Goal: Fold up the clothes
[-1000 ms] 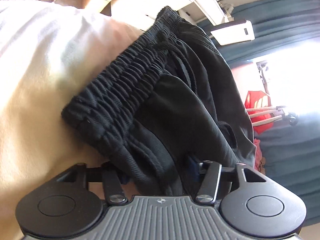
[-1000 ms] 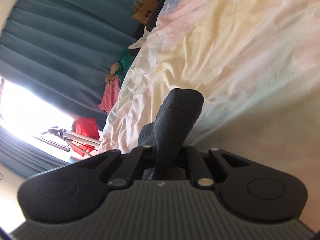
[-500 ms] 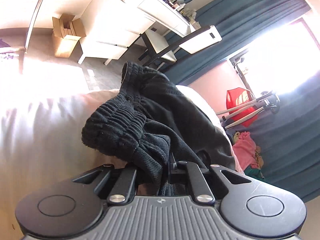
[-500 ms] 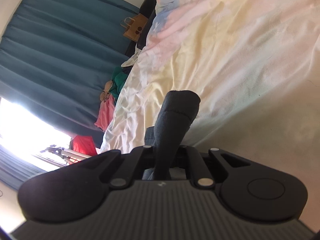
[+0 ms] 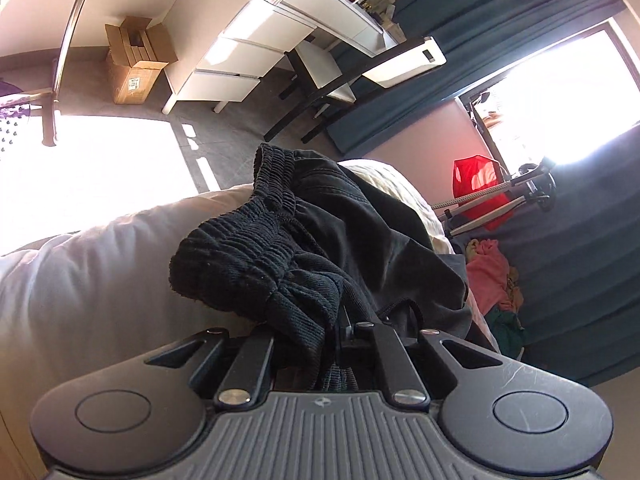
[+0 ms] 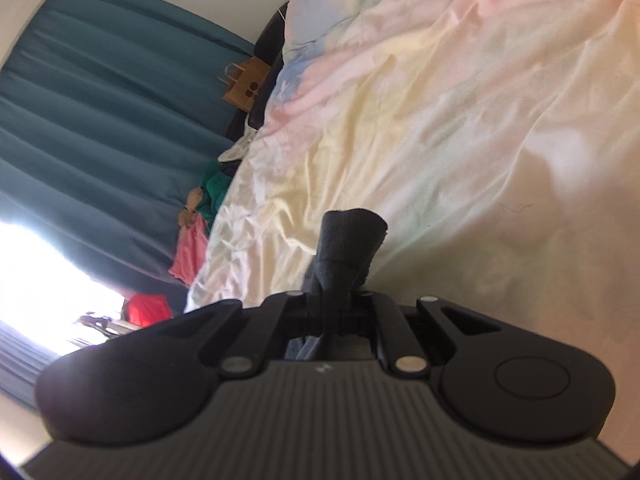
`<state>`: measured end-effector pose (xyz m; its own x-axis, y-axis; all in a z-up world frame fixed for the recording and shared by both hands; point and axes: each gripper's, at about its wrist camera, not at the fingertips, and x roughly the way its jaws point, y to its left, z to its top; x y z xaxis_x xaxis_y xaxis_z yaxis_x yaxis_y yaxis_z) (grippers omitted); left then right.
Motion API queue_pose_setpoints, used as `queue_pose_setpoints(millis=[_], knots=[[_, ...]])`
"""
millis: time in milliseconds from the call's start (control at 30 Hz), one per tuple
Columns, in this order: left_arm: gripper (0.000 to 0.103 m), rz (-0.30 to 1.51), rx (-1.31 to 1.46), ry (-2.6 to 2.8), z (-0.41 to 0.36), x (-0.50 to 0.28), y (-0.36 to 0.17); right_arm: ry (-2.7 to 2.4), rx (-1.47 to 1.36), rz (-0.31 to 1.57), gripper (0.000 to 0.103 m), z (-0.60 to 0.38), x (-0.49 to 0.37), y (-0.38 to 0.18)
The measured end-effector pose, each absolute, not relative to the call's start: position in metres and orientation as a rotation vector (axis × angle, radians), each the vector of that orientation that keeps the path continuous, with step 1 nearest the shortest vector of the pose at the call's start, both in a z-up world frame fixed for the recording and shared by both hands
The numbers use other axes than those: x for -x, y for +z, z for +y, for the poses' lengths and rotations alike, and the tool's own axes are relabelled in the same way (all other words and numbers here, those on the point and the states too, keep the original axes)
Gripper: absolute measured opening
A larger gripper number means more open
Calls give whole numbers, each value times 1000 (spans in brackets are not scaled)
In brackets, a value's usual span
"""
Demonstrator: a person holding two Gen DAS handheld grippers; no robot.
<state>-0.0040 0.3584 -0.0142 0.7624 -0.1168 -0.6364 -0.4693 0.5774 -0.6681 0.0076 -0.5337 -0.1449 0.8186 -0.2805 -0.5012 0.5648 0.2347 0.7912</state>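
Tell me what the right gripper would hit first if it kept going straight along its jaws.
Past the black fabric clamped in the right gripper, probably the pastel bedspread; nothing else shows in that line, though depth is unclear.

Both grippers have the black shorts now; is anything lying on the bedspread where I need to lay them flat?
Nothing visible does. The left gripper is shut on the black shorts at the waistband, and the right gripper is shut on another part of them. The pastel bedspread ahead shows only wrinkles. The other clothes lie beyond its edge by the curtain.

Both tools, left (image 5: 340, 344) and right (image 6: 330, 312), clamped tight.
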Motion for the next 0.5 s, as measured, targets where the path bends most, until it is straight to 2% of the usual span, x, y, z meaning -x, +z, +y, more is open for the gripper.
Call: queue_pose_setpoints(millis=[133, 233, 400, 500], knots=[[11, 760, 900, 261, 359, 6, -55, -637, -1193, 414, 7, -540, -12, -170], [12, 805, 807, 264, 354, -4, -77, -636, -1217, 442, 7, -543, -11, -181], [15, 799, 682, 254, 337, -11, -80, -643, -1189, 475, 8, -538, -13, -181], [21, 797, 629, 231, 329, -13, -70, -639, -1129, 480, 11, -536, -17, -172]])
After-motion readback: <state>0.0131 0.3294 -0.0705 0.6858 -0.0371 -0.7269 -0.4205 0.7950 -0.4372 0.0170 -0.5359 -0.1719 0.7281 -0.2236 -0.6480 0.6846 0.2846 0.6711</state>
